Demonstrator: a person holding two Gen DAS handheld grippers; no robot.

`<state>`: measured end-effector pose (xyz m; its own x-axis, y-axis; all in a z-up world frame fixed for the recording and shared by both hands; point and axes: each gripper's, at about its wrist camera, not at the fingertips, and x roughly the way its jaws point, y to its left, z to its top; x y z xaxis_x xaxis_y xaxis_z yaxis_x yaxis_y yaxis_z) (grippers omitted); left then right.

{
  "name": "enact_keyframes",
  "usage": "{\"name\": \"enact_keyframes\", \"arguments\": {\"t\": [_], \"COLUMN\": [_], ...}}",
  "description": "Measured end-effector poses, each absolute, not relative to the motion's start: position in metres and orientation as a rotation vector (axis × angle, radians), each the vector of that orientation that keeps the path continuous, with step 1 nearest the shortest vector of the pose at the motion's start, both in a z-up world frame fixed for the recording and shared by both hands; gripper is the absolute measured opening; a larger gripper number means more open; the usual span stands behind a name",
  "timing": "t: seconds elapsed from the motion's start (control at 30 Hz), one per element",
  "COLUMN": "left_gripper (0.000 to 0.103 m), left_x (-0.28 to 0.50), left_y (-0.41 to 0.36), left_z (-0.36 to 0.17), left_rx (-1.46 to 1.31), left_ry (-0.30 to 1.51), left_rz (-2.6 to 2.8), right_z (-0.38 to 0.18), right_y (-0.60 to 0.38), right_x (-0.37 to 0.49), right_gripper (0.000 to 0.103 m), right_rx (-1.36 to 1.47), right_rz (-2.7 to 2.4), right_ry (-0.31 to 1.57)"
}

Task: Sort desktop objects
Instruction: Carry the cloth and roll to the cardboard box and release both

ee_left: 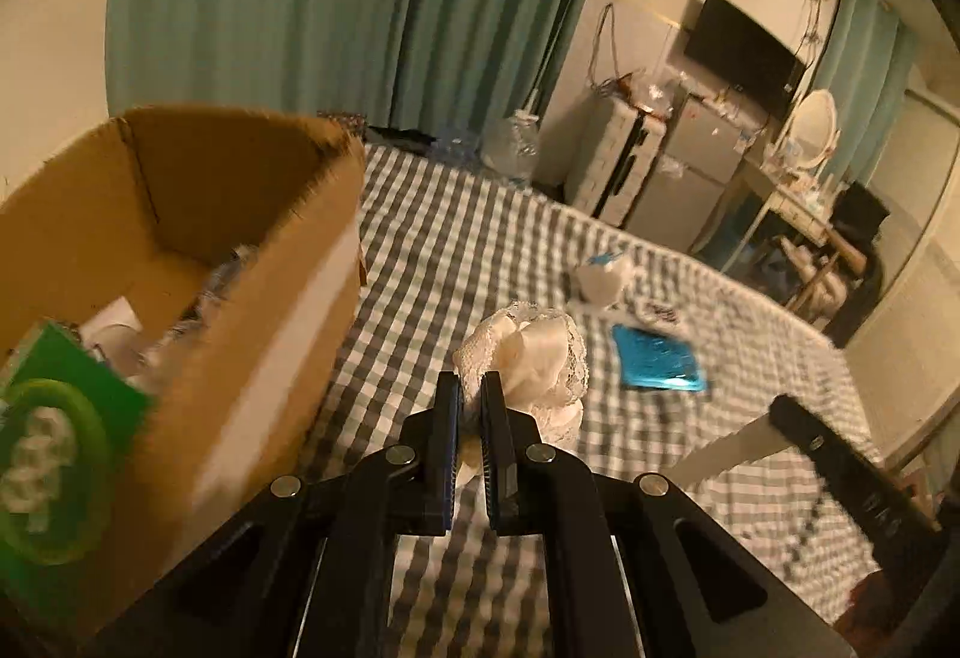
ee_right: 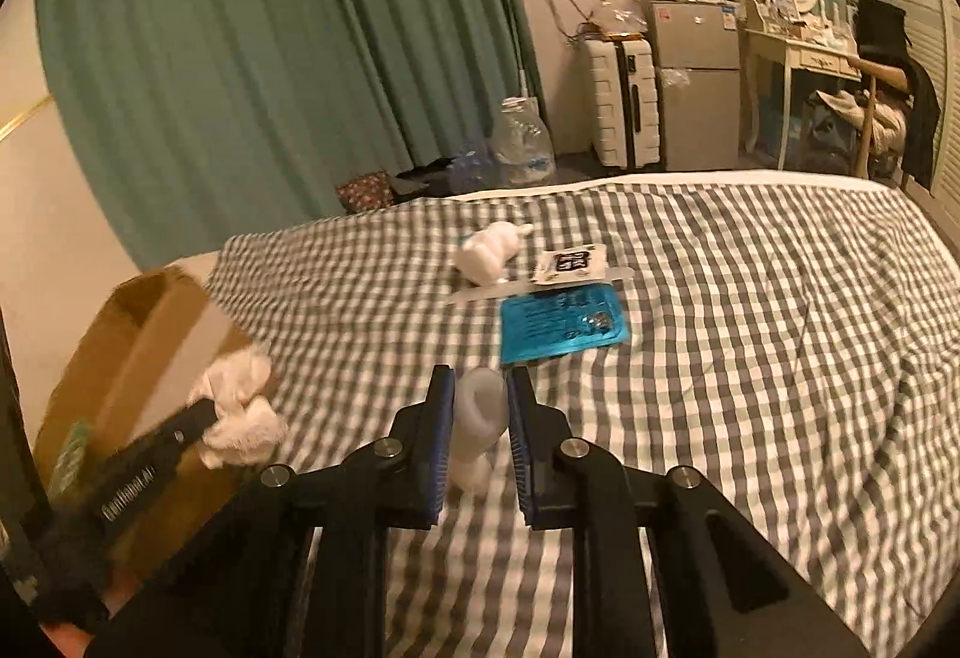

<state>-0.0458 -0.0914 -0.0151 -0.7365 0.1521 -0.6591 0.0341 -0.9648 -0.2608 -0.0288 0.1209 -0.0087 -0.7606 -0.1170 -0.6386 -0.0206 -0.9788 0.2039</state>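
Note:
My left gripper [ee_left: 471,388] is shut on a cream lace scrunchie [ee_left: 534,358], held above the checked bed beside the cardboard box [ee_left: 252,310]. The right wrist view shows that scrunchie [ee_right: 240,406] hanging at the box's side [ee_right: 120,358]. My right gripper [ee_right: 478,388] is shut on a small white plastic bottle [ee_right: 477,424], lifted off the bedcover. On the bed lie a shiny blue packet [ee_right: 561,325], a white packet with black print [ee_right: 570,262], a white rabbit-like toy [ee_right: 489,250] and a thin white strip [ee_right: 480,292].
The box holds a green packet [ee_left: 54,448] and clear plastic items. The checked bedcover [ee_right: 750,328] stretches to the right. Beyond the bed stand a green curtain [ee_right: 240,58], a suitcase [ee_right: 621,103], a small fridge [ee_right: 696,82] and a dressing table [ee_right: 804,52].

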Motion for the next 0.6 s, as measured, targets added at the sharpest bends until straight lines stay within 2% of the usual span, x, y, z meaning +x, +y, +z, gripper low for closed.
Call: {"name": "enact_keyframes", "arguments": {"t": [0.13, 0.27, 0.43, 0.5, 0.6], "left_gripper": [0.006, 0.006, 0.006, 0.006, 0.006], "left_x": [-0.029, -0.016, -0.007, -0.004, -0.003], "left_y": [-0.114, -0.139, -0.193, -0.216, -0.246], "left_z": [0.019, 0.059, 0.099, 0.104, 0.094], "left_rx": [-1.092, -1.023, -0.952, -0.951, -1.008], "left_ry": [-0.483, -0.435, -0.411, -0.327, -0.293], "left_rz": [2.803, 2.842, 2.931, 2.978, 3.002], "right_z": [0.03, 0.087, 0.14, 0.145, 0.137], "right_y": [0.098, 0.061, -0.001, -0.029, -0.08], "right_x": [-0.008, 0.007, 0.006, -0.002, -0.019], "right_gripper": [0.017, 0.017, 0.017, 0.017, 0.017], "right_rx": [0.983, 0.847, 0.722, 0.719, 0.754], "right_rz": [-2.858, -2.818, -2.692, -2.649, -2.571], "right_ry": [-0.251, -0.148, -0.129, -0.101, -0.045]}}
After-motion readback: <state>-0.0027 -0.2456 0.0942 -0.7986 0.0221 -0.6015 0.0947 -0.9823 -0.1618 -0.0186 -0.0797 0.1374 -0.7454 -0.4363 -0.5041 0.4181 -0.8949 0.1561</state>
